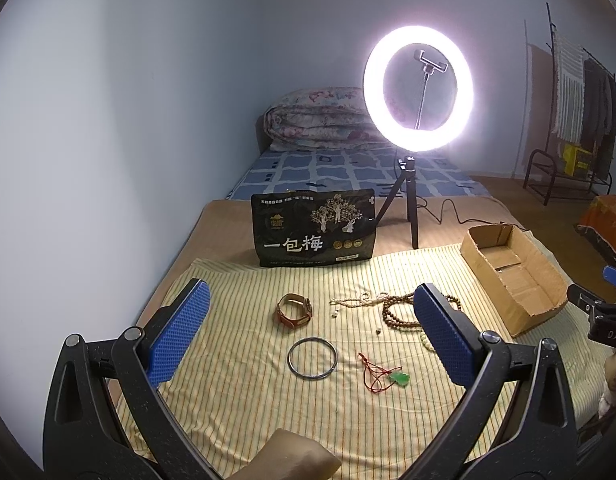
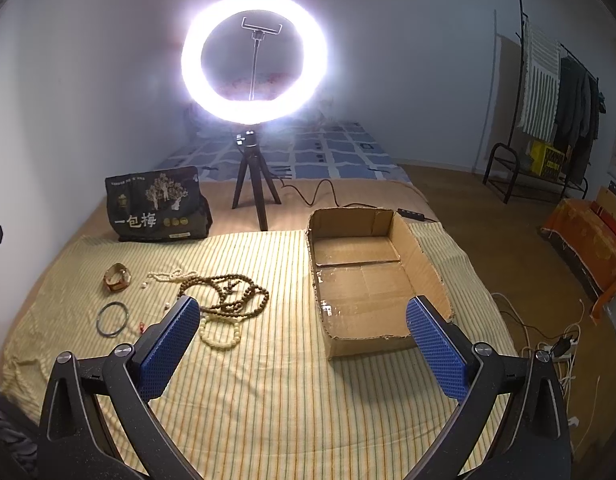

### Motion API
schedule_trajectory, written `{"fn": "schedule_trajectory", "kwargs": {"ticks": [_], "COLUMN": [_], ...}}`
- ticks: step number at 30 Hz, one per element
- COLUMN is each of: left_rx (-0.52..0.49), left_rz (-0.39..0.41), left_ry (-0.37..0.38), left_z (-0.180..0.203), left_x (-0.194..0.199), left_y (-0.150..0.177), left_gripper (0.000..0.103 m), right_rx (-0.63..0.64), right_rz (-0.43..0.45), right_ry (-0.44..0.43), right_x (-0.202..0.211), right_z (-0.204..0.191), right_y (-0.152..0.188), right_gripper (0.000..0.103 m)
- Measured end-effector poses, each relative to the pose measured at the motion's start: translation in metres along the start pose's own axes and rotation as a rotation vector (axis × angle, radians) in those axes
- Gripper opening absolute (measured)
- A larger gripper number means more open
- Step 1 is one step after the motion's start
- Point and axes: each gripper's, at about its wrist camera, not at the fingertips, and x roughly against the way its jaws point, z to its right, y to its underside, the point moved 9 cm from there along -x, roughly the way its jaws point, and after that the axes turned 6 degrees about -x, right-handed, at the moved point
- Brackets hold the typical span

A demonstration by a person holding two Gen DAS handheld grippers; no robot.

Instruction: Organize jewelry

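Both tongs gaped wide, empty: left gripper (image 1: 308, 334), right gripper (image 2: 304, 346). Jewelry lay loose on striped yellow cloth (image 2: 268, 400): thin metal bangle (image 1: 312, 359), brown wooden bead strand (image 2: 228, 294). Empty open cardboard box (image 2: 424, 264) sat at 3 o'clock of beads, likely as drop target.
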Motion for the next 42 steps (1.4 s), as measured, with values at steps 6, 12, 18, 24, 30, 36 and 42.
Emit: {"fn": "schedule_trajectory", "kwargs": {"ticks": [6, 12, 18, 24, 30, 36, 42], "left_rx": [0.007, 0.013, 0.018, 0.02, 0.03, 0.08, 0.097], "left_rz": [-0.02, -0.048, -0.079, -0.097, -0.125, -0.183, -0.226], "left_ry": [-0.003, -0.012, -0.025, -0.035, -0.024, -0.015, 0.022], "left_z": [0.0, -0.002, -0.006, -0.009, -0.017, -0.035, -0.04], "left_x": [-0.006, -0.016, -0.026, -0.033, -0.042, -0.058, -0.073], "left_y": [-0.002, -0.001, 0.003, 0.005, 0.01, 0.017, 0.021], "left_gripper": [0.103, 0.103, 0.103, 0.103, 0.103, 0.103, 0.103], "right_rx": [0.006, 0.026, 0.038, 0.043, 0.063, 0.135, 0.138], "right_rz": [-0.011, -0.017, -0.028, -0.04, -0.02, -0.027, -0.113], "right_ry": [-0.001, 0.002, -0.002, -0.003, -0.021, -0.048, -0.128], "right_x": [-0.005, -0.011, -0.017, -0.027, -0.031, -0.043, -0.067], "right_z": [-0.001, -0.005, -0.008, -0.012, -0.019, -0.033, -0.048], "right_y": [0.0, 0.001, 0.002, 0.003, 0.0, -0.001, 0.001], "right_gripper": [0.102, 0.102, 0.102, 0.102, 0.102, 0.102, 0.102]}}
